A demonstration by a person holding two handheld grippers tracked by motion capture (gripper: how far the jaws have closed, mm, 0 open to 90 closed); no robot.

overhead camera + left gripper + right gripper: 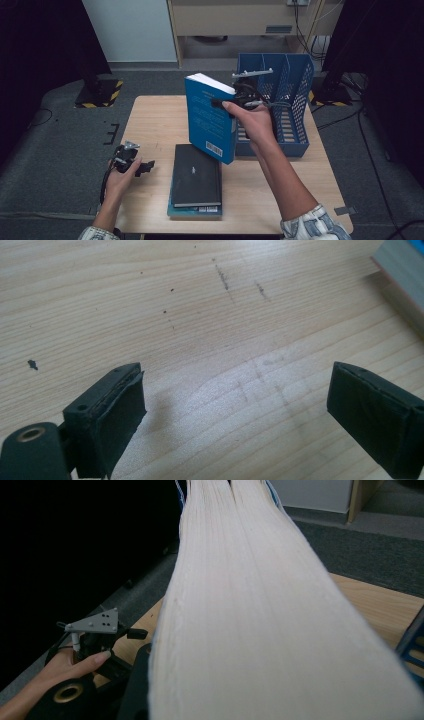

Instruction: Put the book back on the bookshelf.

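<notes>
A blue book (210,120) stands upright and lifted above the wooden table (150,115), with my right gripper (227,105) shut on its upper edge. In the right gripper view its white page edges (260,610) run away from the camera between the jaws. Below it lies a stack: a black book (196,175) on top of a teal one (195,211). My left gripper (145,165) is low near the table's left edge, open, with only bare wood between its jaws (235,410). It is also seen far off as the left gripper (95,627) with its grey plate.
A blue mesh file organiser (285,95) with upright dividers stands at the table's back right, just behind the lifted book. A book's corner (405,270) pokes in at the top right of the left gripper view. Dark floor and cables surround the table.
</notes>
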